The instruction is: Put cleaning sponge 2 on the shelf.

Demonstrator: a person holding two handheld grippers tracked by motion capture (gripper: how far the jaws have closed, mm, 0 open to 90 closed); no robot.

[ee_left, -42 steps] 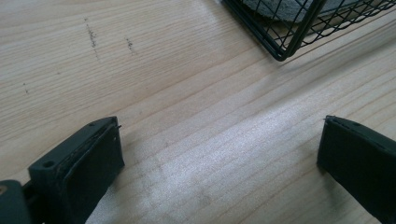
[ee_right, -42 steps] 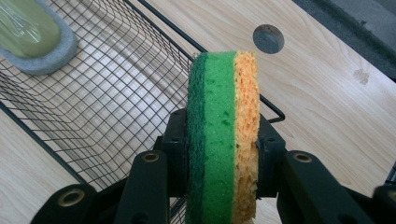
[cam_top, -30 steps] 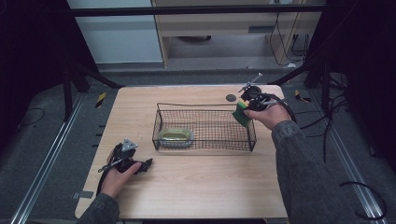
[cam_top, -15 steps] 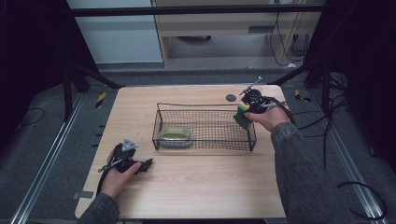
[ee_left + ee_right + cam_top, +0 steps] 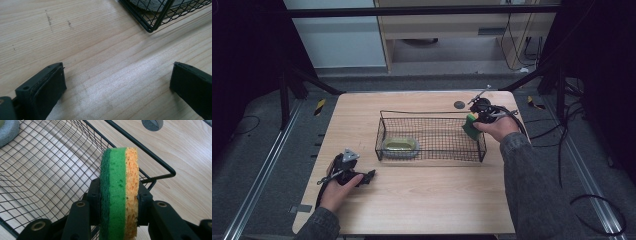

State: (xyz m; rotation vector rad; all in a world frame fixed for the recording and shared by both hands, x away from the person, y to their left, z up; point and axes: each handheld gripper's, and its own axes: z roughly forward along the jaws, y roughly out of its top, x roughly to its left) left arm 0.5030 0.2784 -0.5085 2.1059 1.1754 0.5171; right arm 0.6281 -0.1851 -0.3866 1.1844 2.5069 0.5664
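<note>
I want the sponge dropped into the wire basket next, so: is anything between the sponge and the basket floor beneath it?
Nothing visible. The right gripper holds the sponge on edge above the wire basket, near its right end, with bare mesh below. The only item inside, a pad, lies at the far left end.

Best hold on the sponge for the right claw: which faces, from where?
As it sits now: the right claw clamps the sponge across its two broad faces, one jaw on the dark green scrub side, one on the orange side, thin edge upward. Coming end-on along its length over the wire basket rim likely holds best.
</note>
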